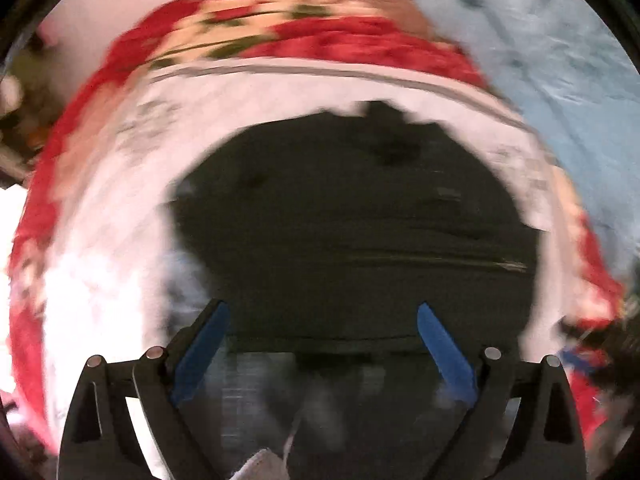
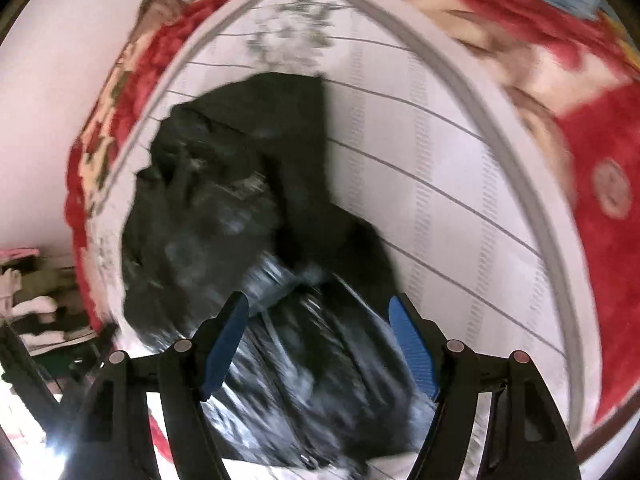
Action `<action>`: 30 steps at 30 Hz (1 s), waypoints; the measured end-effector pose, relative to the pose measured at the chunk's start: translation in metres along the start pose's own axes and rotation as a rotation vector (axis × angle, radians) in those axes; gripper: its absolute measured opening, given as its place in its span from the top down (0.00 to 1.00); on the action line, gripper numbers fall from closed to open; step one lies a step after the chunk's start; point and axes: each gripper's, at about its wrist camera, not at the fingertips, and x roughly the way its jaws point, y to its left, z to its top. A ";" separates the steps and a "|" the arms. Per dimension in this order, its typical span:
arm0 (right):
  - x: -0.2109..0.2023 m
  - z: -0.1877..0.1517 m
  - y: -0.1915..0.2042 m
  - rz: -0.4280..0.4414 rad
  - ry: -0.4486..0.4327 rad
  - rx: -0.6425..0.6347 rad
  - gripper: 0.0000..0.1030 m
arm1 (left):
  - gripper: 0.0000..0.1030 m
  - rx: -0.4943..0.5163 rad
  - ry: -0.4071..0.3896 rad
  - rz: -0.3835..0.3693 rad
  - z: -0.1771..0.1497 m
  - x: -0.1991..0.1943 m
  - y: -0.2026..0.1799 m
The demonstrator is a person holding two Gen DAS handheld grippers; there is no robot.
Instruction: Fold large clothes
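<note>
Left wrist view: left gripper [image 1: 323,311] spread wide, blue pads [image 1: 202,350] apart w/ nothing pinched, above a dark garment [image 1: 352,220] lying flat on a white striped sheet [image 1: 120,240]. Red floral blanket [image 1: 340,40] beyond the sheet; light blue cloth [image 1: 560,60] top right. Heavy blur.

Right wrist view: right gripper [image 2: 319,304] also spread, pads clear of the fabric, over the garment's [image 2: 224,208] crumpled, shiny end. Sheet [image 2: 440,168] under it, red blanket [image 2: 600,200] round the edge.
</note>
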 end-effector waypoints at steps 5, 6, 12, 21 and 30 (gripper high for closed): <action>0.054 0.038 0.046 -0.023 0.050 -0.107 0.30 | 0.06 -0.096 0.057 0.231 0.004 0.037 0.069; 0.072 0.044 0.054 -0.079 0.069 -0.138 0.31 | 0.06 -0.115 0.068 0.256 0.005 0.042 0.078; 0.105 0.041 0.080 -0.287 0.081 -0.316 0.78 | 0.06 -0.172 0.065 0.311 0.013 0.056 0.103; 0.024 0.041 0.059 -0.236 -0.156 -0.201 0.94 | 0.06 -0.121 0.049 0.280 0.036 0.064 0.085; 0.068 0.059 0.033 -0.236 0.025 -0.140 0.88 | 0.00 -0.081 0.132 0.300 0.041 0.120 0.091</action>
